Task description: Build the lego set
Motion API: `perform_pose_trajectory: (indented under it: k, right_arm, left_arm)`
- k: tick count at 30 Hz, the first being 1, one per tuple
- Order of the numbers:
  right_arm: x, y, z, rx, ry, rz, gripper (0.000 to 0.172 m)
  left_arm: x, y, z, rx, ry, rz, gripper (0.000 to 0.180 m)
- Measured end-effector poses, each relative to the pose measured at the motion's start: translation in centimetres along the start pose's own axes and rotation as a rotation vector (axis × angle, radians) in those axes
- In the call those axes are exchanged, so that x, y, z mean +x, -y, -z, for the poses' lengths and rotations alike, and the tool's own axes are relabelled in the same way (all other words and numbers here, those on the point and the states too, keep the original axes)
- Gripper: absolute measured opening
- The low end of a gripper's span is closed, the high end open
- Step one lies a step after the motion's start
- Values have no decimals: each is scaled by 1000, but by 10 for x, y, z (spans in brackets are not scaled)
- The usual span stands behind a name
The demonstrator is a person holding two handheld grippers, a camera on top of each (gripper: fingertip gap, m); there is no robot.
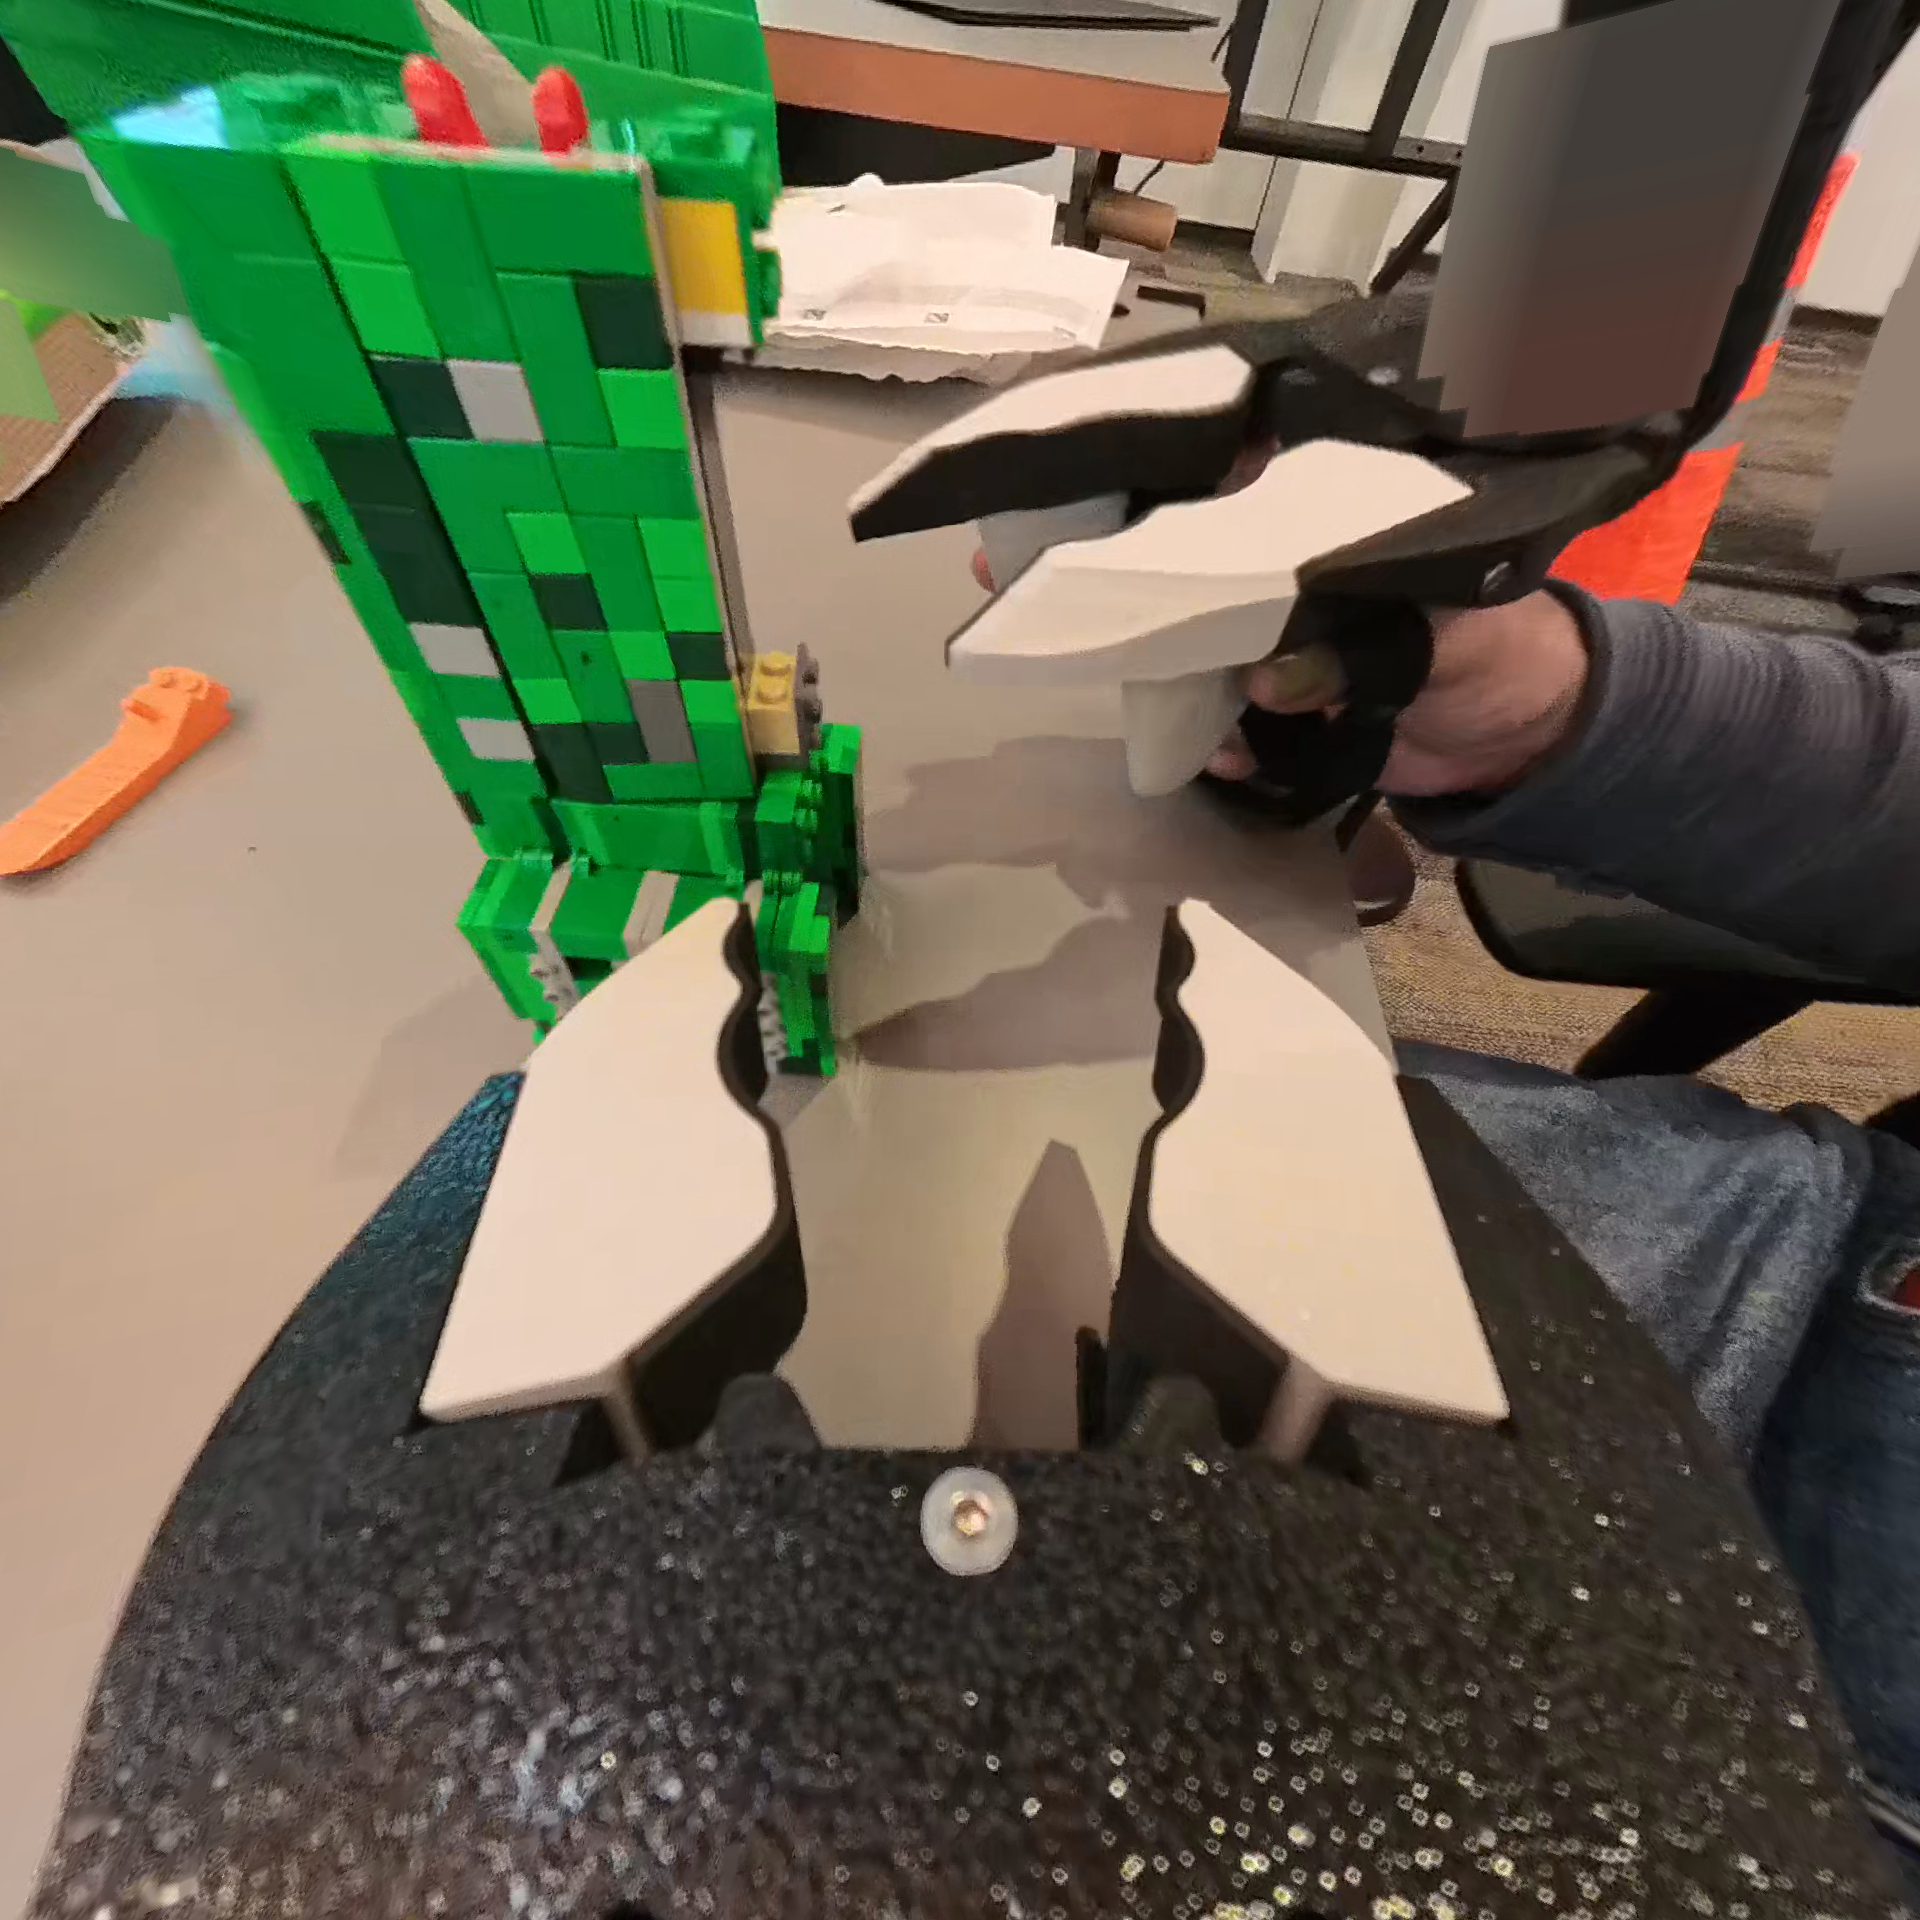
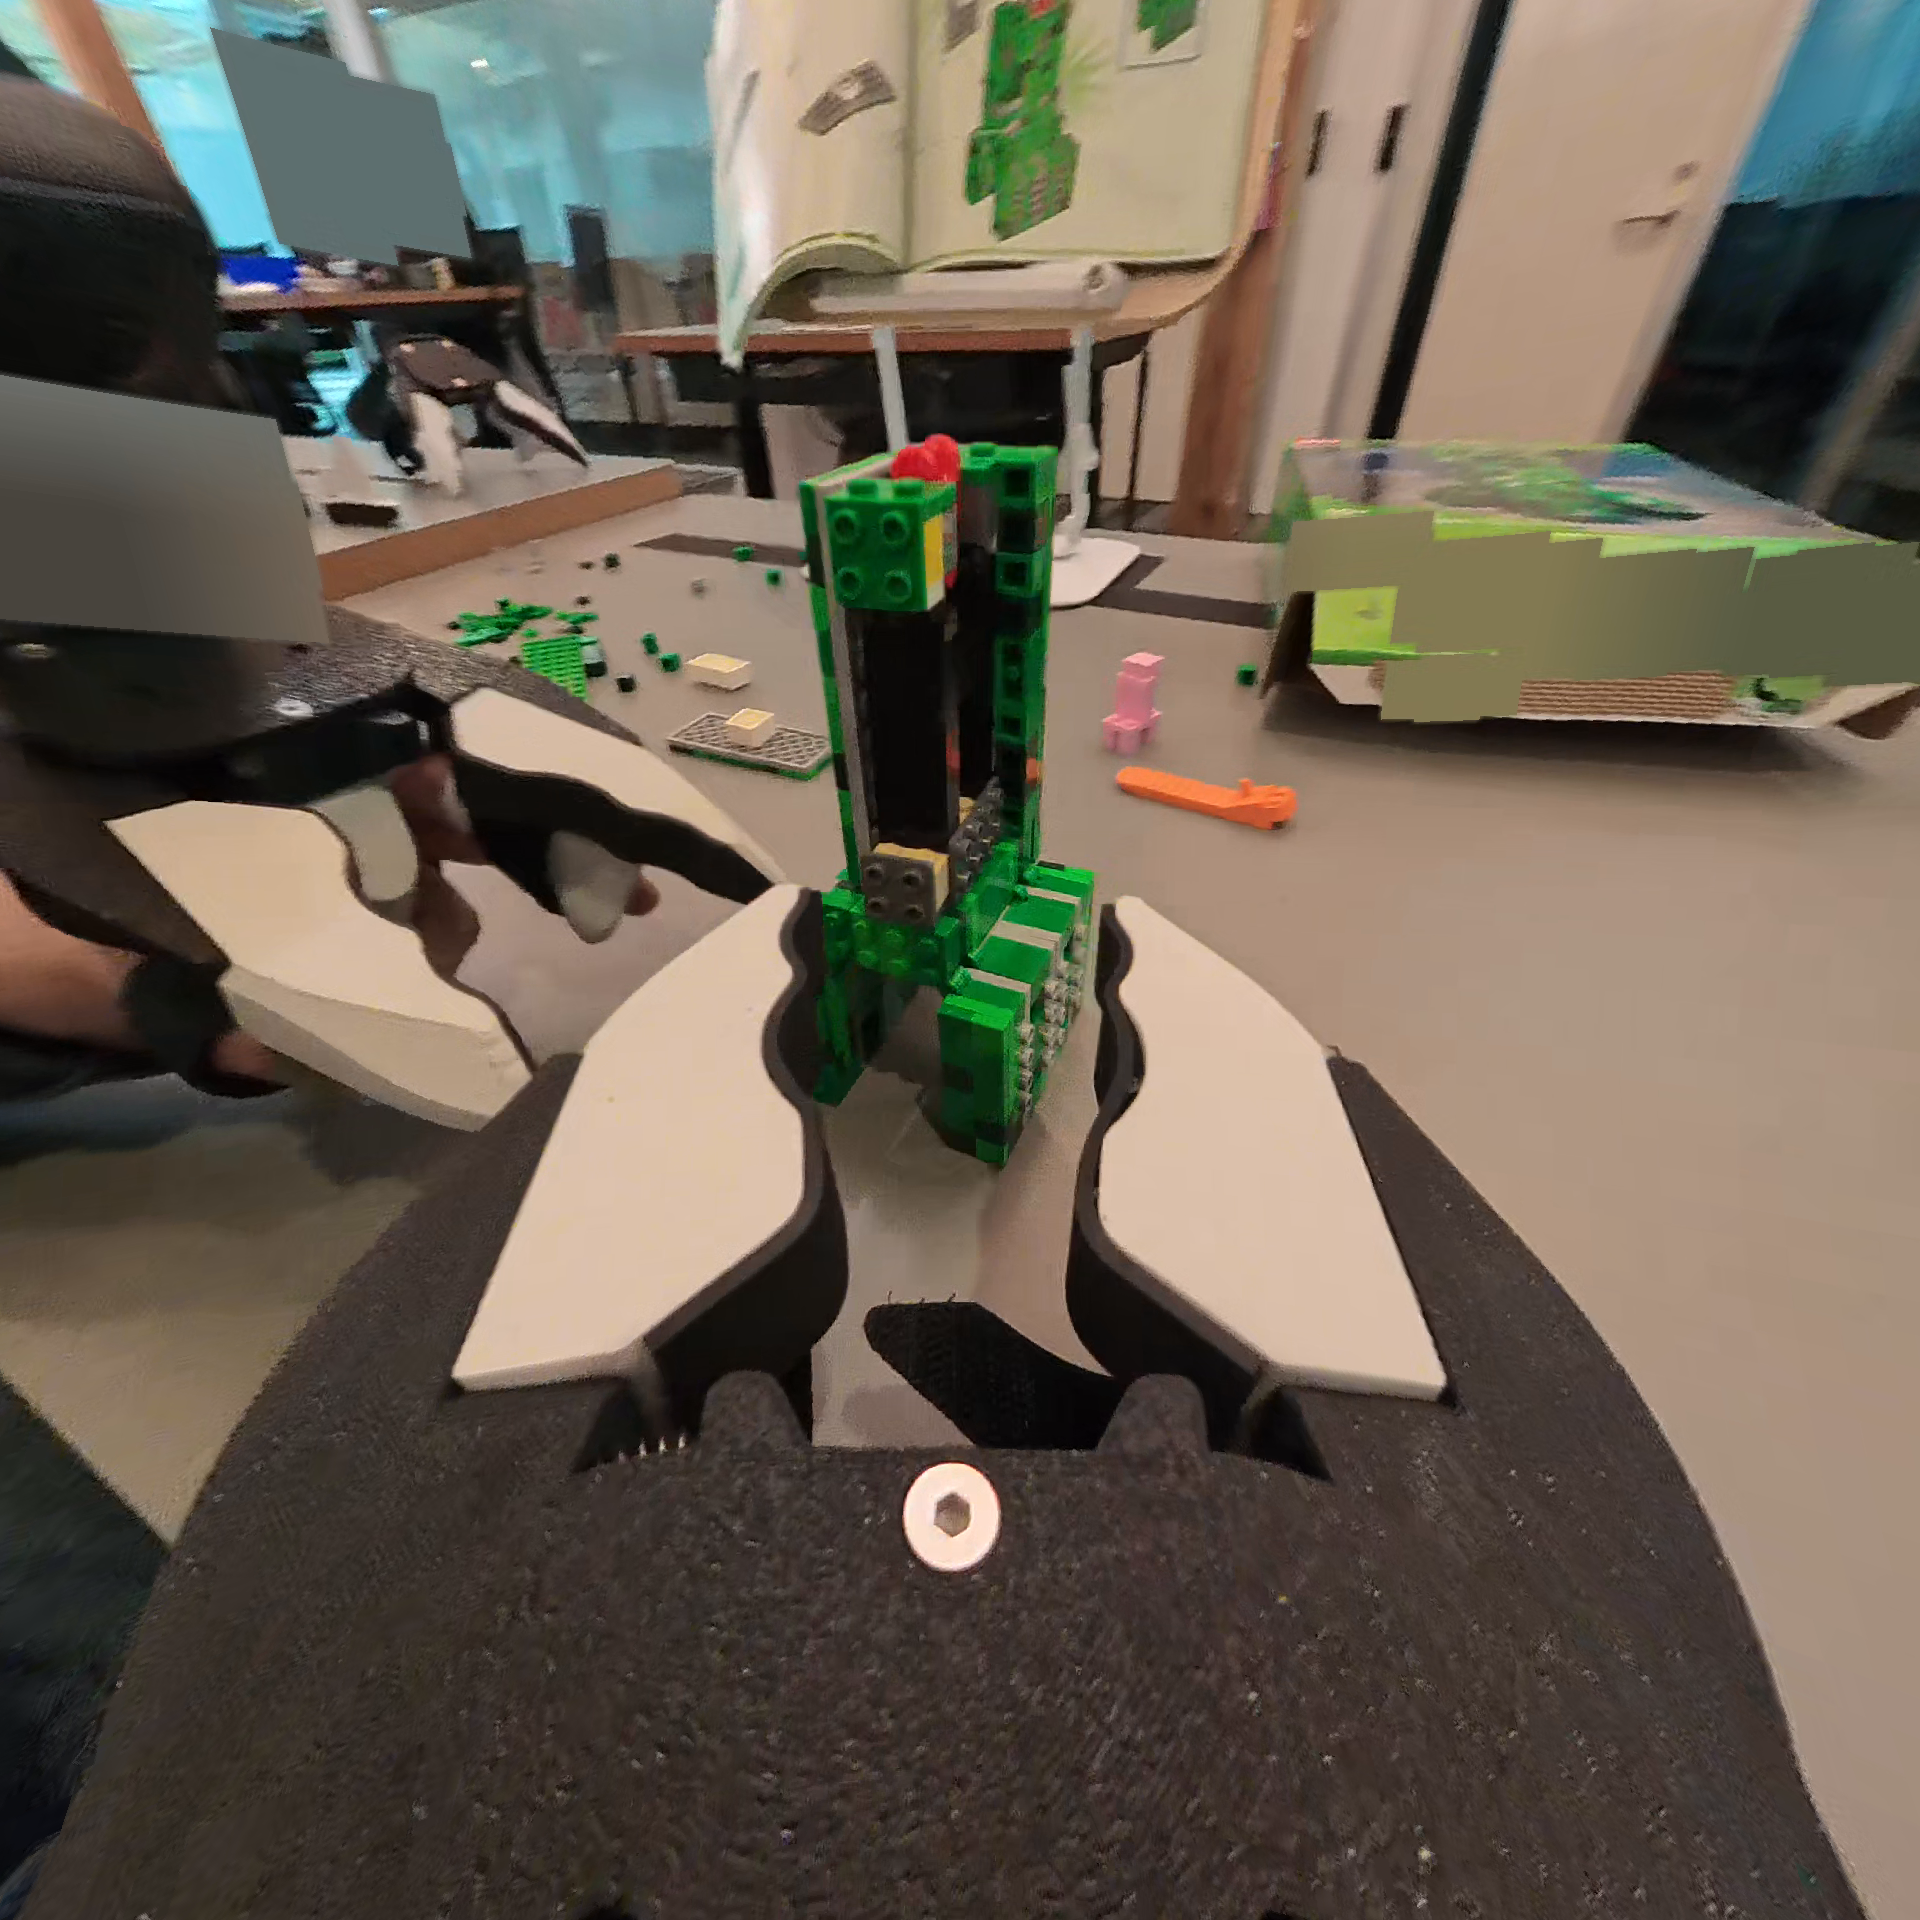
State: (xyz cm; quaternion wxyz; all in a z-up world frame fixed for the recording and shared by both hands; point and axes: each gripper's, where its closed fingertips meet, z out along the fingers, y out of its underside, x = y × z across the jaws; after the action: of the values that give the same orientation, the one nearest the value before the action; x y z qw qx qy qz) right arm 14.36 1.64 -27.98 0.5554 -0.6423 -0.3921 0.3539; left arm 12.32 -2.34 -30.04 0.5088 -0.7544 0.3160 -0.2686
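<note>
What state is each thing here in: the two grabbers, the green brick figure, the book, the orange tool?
Left gripper: open, empty.
Right gripper: open, pressing on nothing.
Green brick figure: upright, hollow side showing.
Booklet: open on a stand.
Orange tool: lying flat.
Pink figure: standing.

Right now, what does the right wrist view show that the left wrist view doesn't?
Only the right wrist view: a small pink brick figure, scattered loose green bricks, an open instruction booklet on a stand, and the tower's hollow black inside.

Only the left wrist view: crumpled white papers and the tower's patchwork green side.

Both: the tall green brick tower, the flat orange brick-separator tool and the grey table.
</note>
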Motion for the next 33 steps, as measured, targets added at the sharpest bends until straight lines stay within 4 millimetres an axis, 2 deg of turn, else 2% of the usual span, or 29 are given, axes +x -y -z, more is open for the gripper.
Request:
perform_pose_trajectory:
  k: [5, 6, 10, 13, 15, 20, 24, 29, 33]
  right_arm:
    - [-7, -7, -9, -47, -122, 36, 48]
    - [-3, -6, -10, -60, -154, 44, 48]
    - [-7, -9, -20, -97, -229, 47, 46]
    - [-10, -9, -22, -105, -259, 73, 43]
    - [-14, -9, -23, -106, -251, 84, 32]
    - [-17, -10, -25, -115, -266, 102, 33]
    - [-22, -11, -27, -122, -252, 129, 33]
    - [-15, -9, -25, -109, -291, 120, 37]
    - [-16, -12, -30, -130, -259, 134, 36]
  left_arm:
    - [-26, -1, 23, 50, 73, 14, 71]
    - [-31, -1, 25, 49, 75, 32, 71]
    - [-45, -8, 22, -5, 42, 98, 73]
    - [-36, -17, 16, -65, -51, 148, 69]
    - [-30, -17, 14, -68, -83, 131, 68]
    - [-11, -21, 6, -114, -148, 83, 67]
    - [-5, -21, 2, -122, -162, 66, 67]
    - [-4, -21, 0, -126, -169, 63, 67]
    - [-3, -21, 0, -126, -170, 65, 66]
